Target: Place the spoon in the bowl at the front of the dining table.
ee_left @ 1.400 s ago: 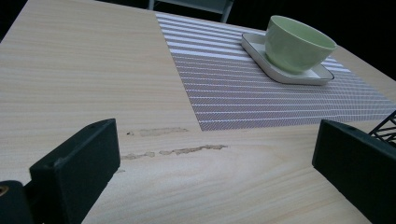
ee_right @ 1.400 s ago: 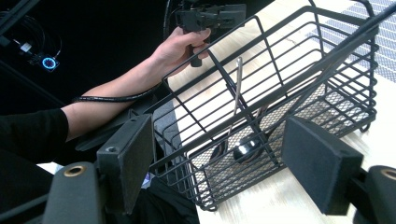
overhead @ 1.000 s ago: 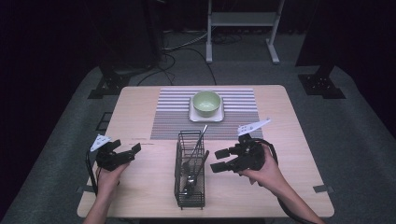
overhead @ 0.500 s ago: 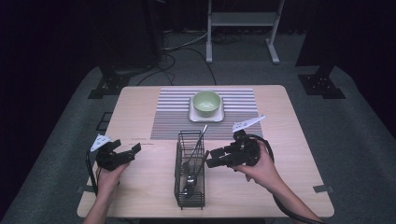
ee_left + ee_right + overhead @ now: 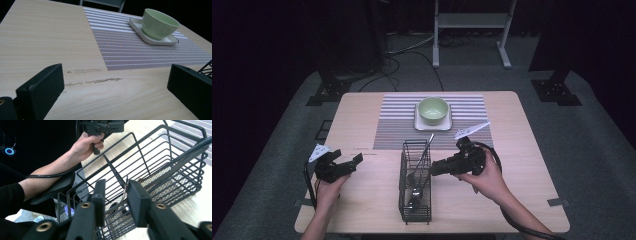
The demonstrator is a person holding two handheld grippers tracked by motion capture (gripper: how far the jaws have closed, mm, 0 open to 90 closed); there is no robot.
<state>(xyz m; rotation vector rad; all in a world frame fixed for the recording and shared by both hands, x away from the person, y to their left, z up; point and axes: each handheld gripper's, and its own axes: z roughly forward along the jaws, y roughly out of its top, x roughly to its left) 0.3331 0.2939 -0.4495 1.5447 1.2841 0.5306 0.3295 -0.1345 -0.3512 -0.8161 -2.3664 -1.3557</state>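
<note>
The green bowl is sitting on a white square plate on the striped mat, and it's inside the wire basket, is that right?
Not quite. The green bowl does sit on the white square plate on the striped mat, but it is not inside the wire basket. The high view shows the basket standing apart, nearer the person, holding cutlery instead.

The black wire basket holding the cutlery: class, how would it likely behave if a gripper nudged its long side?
The black wire basket looks tall and narrow, so a high push might tip it. Its thin open wire suggests it is light and would probably slide on the smooth wooden table. The cutlery leaning inside would likely shift and rattle.
</note>
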